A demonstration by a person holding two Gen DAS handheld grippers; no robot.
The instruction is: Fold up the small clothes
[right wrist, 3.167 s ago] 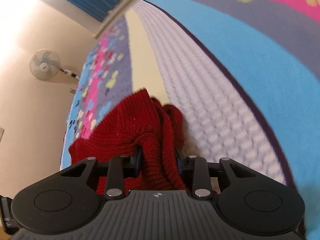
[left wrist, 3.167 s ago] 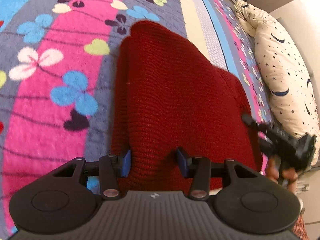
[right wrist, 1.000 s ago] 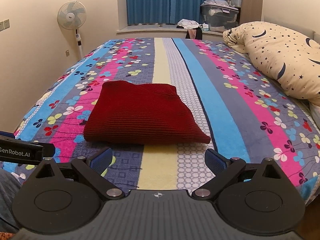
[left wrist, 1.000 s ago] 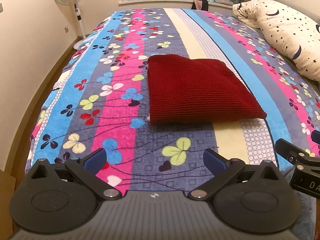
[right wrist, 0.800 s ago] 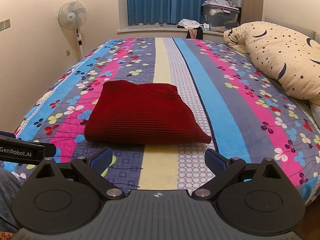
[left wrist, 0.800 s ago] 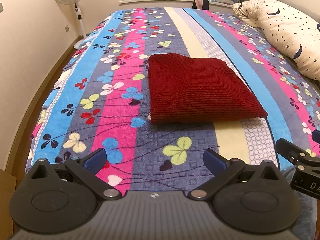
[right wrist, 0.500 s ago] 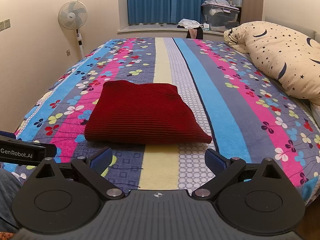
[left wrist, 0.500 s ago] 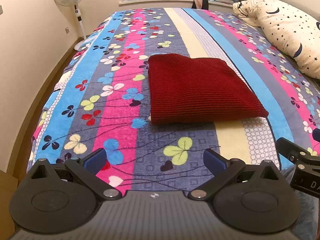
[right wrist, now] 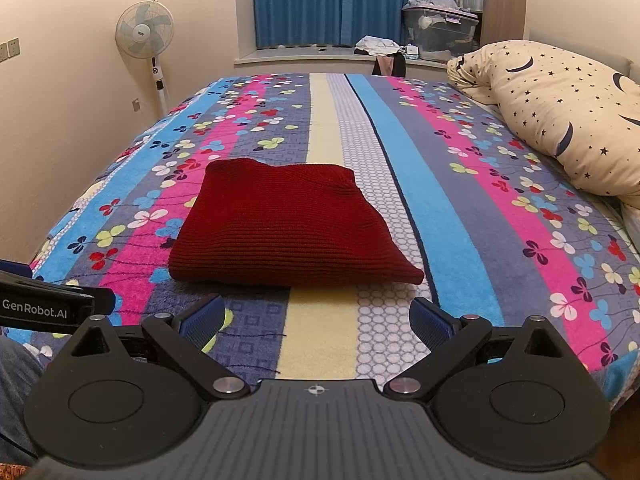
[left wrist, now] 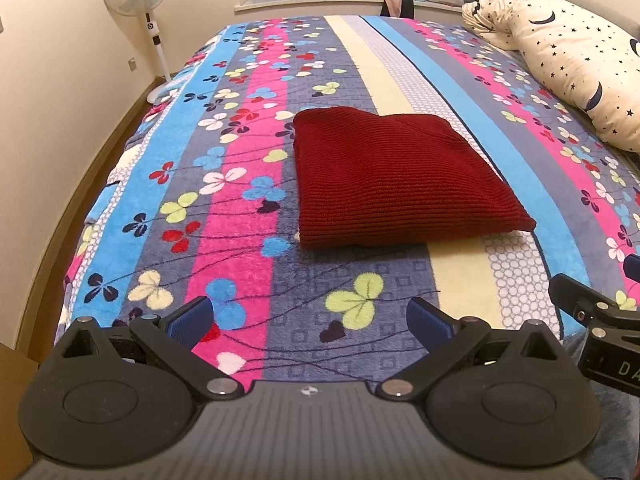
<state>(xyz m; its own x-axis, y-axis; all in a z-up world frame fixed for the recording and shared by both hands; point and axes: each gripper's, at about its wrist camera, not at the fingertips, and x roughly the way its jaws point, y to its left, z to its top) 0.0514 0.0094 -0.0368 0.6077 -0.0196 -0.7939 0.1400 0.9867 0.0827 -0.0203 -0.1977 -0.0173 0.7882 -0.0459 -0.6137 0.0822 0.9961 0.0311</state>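
A dark red knitted garment [left wrist: 396, 176] lies folded into a flat rectangle on the striped, clover-patterned bedspread [left wrist: 240, 216]; it also shows in the right wrist view [right wrist: 288, 228]. My left gripper [left wrist: 310, 316] is open and empty, held back over the near edge of the bed, well short of the garment. My right gripper [right wrist: 316, 320] is open and empty, also back at the near edge. The right gripper's side shows at the right of the left wrist view [left wrist: 592, 320]; the left gripper's side shows at the left of the right wrist view [right wrist: 52, 304].
A cream pillow with stars and moons [right wrist: 568, 116] lies along the bed's right side. A standing fan [right wrist: 146, 36] is by the left wall. Blue curtains and a storage box [right wrist: 436, 28] sit at the window ledge beyond the bed.
About three seconds ago both grippers were shut on the red garment; they have let go and pulled back to the bed's near edge. Over the last second nothing has visibly moved.
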